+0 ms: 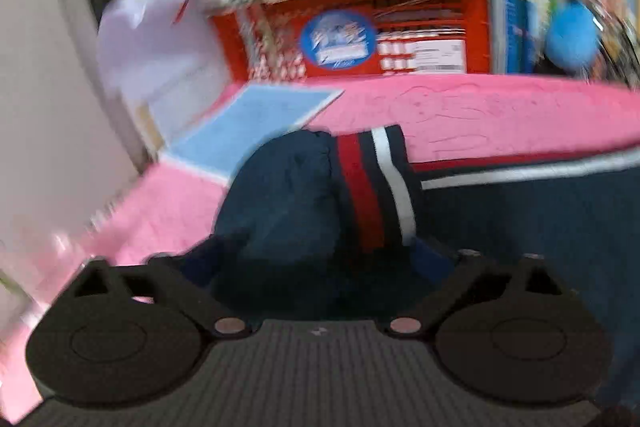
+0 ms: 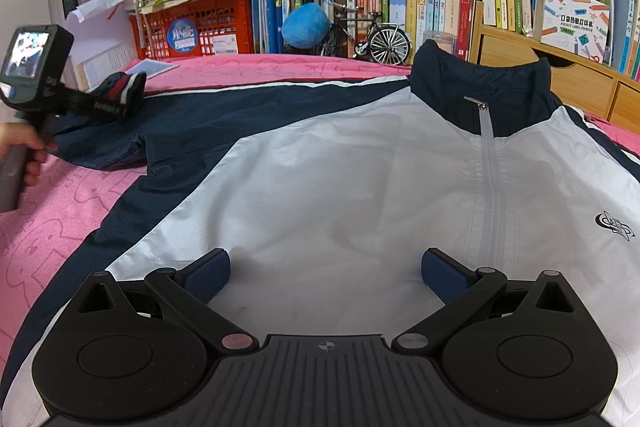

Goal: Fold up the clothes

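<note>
The jacket (image 2: 340, 167) is lying face up, zipped, on the pink surface (image 2: 60, 219), one sleeve stretching toward its striped cuff (image 1: 372, 187). The step in hand appears to be the sleeve fold. The left gripper (image 2: 108, 107) is sitting at the cuff, fingers spread wide, gripping nothing visible. The right gripper (image 2: 326, 275) is hovering over the white front, fingers (image 2: 208, 275) wide and empty. Next, the sleeve likely needs regrasping and carrying across the chest. Only the right view is showing the collar (image 2: 480, 87) and the person's hand (image 2: 28, 155).
</note>
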{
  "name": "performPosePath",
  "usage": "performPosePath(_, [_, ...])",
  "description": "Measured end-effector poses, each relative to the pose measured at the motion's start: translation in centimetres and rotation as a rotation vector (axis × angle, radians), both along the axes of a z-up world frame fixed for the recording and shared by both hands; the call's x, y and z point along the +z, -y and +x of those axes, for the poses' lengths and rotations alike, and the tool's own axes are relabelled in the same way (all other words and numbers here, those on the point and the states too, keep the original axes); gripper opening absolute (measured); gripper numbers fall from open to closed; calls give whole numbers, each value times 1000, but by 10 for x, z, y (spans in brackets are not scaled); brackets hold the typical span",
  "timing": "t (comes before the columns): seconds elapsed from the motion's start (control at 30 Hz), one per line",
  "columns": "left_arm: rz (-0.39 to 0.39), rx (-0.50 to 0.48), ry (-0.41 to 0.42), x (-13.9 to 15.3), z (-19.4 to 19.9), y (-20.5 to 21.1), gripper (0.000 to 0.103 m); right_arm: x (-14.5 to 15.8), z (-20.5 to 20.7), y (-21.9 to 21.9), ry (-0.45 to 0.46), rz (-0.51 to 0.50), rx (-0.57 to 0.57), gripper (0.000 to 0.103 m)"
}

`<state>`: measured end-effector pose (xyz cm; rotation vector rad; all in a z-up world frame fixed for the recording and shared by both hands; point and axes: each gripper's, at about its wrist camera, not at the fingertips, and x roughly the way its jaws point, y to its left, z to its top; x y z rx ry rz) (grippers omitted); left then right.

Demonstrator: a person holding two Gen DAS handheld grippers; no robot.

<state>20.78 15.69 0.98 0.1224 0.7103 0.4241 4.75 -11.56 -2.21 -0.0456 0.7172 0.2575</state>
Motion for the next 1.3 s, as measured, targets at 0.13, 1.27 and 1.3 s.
performPosePath(0.13, [-8, 27, 16, 5, 1, -15, 11, 1, 1, 1, -1, 0, 1, 103])
performPosePath(1.27, [-61, 212, 60, -19, 59, -115, 14, 38, 158, 44, 36, 16, -102, 103])
performPosePath(1.3, [-63, 211, 60, -16, 63, -118, 14, 31, 177, 44, 8, 31, -123, 102])
